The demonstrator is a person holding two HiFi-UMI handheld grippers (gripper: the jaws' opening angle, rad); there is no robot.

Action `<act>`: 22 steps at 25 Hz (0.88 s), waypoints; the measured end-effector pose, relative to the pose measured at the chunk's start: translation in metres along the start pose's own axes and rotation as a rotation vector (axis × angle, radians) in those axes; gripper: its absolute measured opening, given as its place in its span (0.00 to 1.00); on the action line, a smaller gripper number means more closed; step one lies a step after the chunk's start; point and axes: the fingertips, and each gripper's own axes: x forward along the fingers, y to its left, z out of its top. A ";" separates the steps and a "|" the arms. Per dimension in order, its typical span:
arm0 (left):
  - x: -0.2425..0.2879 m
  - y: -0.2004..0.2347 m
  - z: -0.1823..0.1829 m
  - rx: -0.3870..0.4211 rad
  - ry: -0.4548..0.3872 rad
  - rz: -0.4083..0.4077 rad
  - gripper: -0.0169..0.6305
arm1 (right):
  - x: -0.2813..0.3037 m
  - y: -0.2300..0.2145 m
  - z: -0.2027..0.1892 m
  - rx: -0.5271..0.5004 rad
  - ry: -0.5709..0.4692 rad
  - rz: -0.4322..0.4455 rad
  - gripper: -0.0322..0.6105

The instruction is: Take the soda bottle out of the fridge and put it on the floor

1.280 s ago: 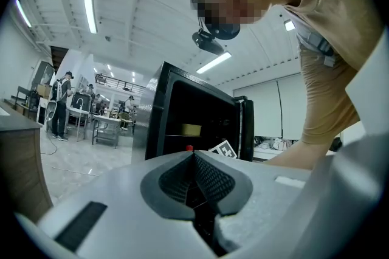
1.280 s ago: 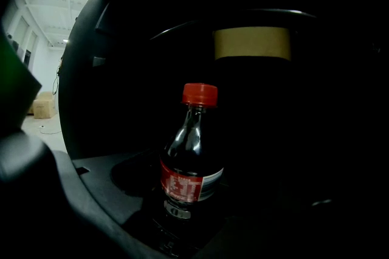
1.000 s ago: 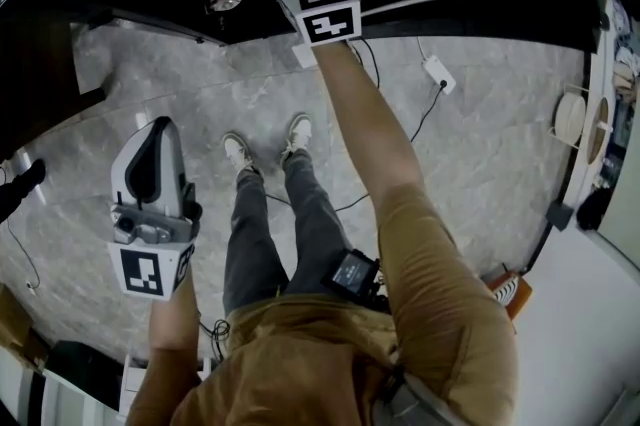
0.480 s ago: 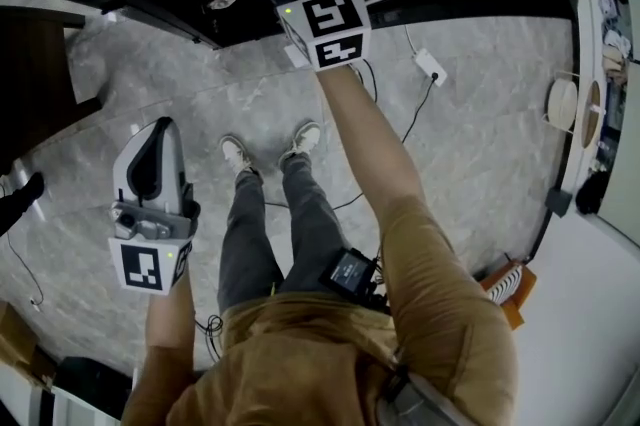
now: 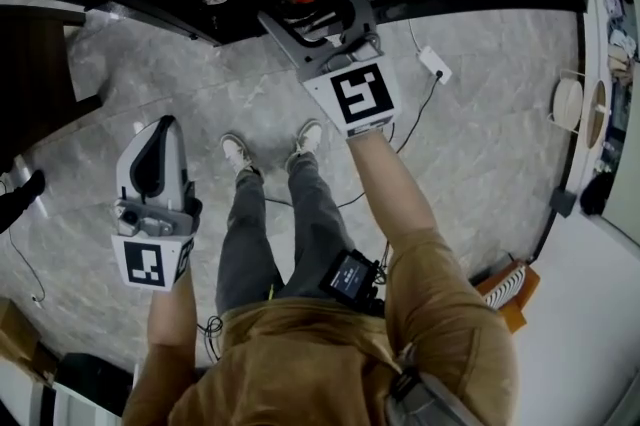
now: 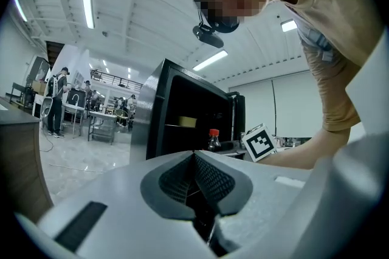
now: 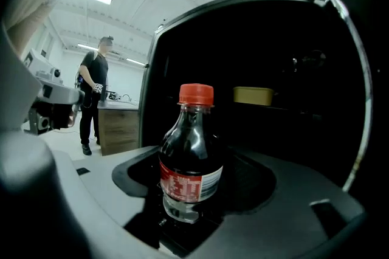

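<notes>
Grips soda bottle (image 7: 189, 160) in right gripper (image 5: 318, 14) at fridge (image 7: 285, 57) mouth (left gripper (image 6: 196, 188) pinched together, empty). Appears nearly extracted; remains to lower onto floor (image 5: 480, 134), release.

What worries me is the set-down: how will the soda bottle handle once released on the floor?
The soda bottle looks nearly full of dark liquid, so probably heavy for its size. Tall and narrow, it may tip on the floor unless released upright. Its smooth plastic might slip in the jaws of the right gripper.
</notes>
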 end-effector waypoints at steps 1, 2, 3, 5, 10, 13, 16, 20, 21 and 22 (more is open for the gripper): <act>0.001 0.000 -0.006 0.003 0.003 0.001 0.03 | -0.007 0.003 -0.006 0.002 0.002 0.005 0.52; 0.002 0.001 -0.012 0.006 0.006 0.004 0.03 | -0.014 0.007 -0.012 0.006 0.004 0.010 0.52; 0.003 0.001 -0.019 0.012 0.013 0.010 0.03 | -0.022 0.010 -0.019 0.010 0.006 0.016 0.52; 0.003 0.001 -0.038 0.037 0.035 0.029 0.03 | -0.038 0.015 -0.034 0.009 0.012 0.028 0.52; 0.004 -0.006 -0.091 0.062 0.051 0.038 0.03 | -0.072 0.037 -0.089 -0.020 0.070 0.088 0.52; 0.009 -0.011 -0.127 0.075 0.058 0.027 0.03 | -0.085 0.047 -0.129 -0.035 0.114 0.129 0.52; 0.010 -0.012 -0.168 0.073 0.057 0.012 0.03 | -0.086 0.059 -0.177 -0.029 0.141 0.160 0.52; 0.015 -0.006 -0.236 0.079 0.065 -0.004 0.03 | -0.077 0.073 -0.244 0.006 0.137 0.194 0.52; 0.017 -0.004 -0.252 0.087 0.069 -0.006 0.03 | -0.074 0.076 -0.262 0.009 0.141 0.204 0.52; 0.018 -0.002 -0.268 0.094 0.071 -0.007 0.03 | -0.071 0.079 -0.279 0.008 0.147 0.215 0.52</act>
